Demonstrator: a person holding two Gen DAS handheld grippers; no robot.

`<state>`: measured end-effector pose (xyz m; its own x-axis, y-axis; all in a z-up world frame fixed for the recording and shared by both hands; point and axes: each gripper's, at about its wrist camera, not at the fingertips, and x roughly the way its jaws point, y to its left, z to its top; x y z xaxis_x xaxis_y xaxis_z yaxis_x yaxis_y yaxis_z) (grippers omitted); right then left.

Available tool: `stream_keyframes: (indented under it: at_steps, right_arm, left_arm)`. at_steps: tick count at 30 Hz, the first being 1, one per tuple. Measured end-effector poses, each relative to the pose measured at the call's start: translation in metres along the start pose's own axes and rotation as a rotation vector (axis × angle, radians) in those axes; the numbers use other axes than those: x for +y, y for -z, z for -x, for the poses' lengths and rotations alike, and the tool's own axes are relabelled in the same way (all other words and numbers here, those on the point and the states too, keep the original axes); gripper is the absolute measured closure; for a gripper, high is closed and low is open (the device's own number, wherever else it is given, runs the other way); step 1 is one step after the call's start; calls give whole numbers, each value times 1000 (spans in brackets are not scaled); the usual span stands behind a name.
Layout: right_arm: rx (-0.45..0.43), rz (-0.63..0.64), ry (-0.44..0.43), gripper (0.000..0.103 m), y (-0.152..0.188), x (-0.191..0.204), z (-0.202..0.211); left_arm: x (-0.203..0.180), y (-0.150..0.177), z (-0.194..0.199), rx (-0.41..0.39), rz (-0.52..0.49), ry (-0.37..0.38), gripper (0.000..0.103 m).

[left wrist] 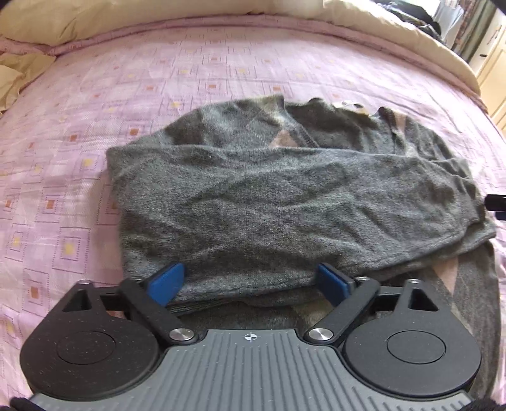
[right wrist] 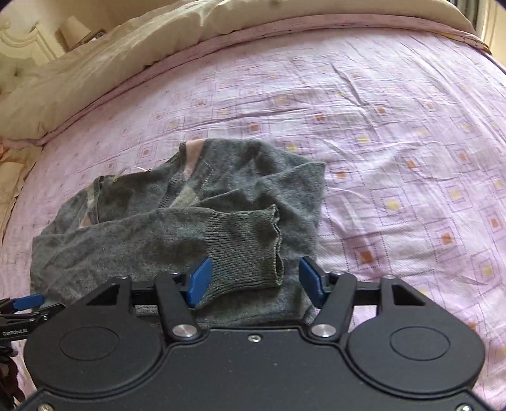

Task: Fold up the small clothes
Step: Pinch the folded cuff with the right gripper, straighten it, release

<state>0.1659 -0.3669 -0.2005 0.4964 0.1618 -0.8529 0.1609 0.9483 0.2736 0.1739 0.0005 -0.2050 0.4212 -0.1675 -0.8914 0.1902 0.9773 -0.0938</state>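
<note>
A grey knit sweater (left wrist: 284, 196) with pink diamond patches lies partly folded on the pink bed cover, one sleeve laid across its body. My left gripper (left wrist: 249, 284) stands open at the sweater's near edge, and a thick fold of knit bulges between its blue pads (left wrist: 167, 283) without being pinched. In the right wrist view the same sweater (right wrist: 132, 234) shows its ribbed sleeve cuff (right wrist: 249, 249). My right gripper (right wrist: 254, 281) is open around that cuff: the left pad (right wrist: 199, 281) touches it, while the right one stands apart.
The pink patterned bed cover (right wrist: 395, 164) stretches wide to the right of the sweater. A cream duvet (left wrist: 158, 19) is bunched along the far side of the bed. The tip of the left gripper (right wrist: 28, 300) shows at the left edge of the right wrist view.
</note>
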Motion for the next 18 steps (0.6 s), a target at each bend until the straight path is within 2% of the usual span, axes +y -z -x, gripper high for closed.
stream_keyframes:
  at_steps: [5, 10, 11, 12, 13, 15, 17, 18]
  right_arm:
    - [22, 45, 9, 43, -4, 6, -16]
    - [55, 18, 33, 43, -5, 1, -27]
    - [60, 25, 30, 50, -5, 2, -28]
    - [60, 36, 27, 61, -5, 3, -28]
    - [66, 47, 27, 94, -5, 6, -27]
    - [62, 56, 5, 92, -7, 11, -21]
    - [13, 68, -60, 93, -10, 18, -3]
    - [-17, 84, -67, 93, -11, 21, 7]
  left_arm:
    - [4, 14, 30, -77, -28, -3, 16]
    - [7, 24, 44, -77, -42, -21, 16]
    - [8, 25, 46, -77, -38, -22, 16]
    - [11, 27, 47, -78, -32, -25, 16]
    - [12, 27, 48, -79, -26, -26, 16]
    - [13, 25, 49, -84, -13, -25, 16]
    - [13, 21, 50, -96, -8, -19, 16]
    - [12, 18, 51, -104, -11, -15, 16]
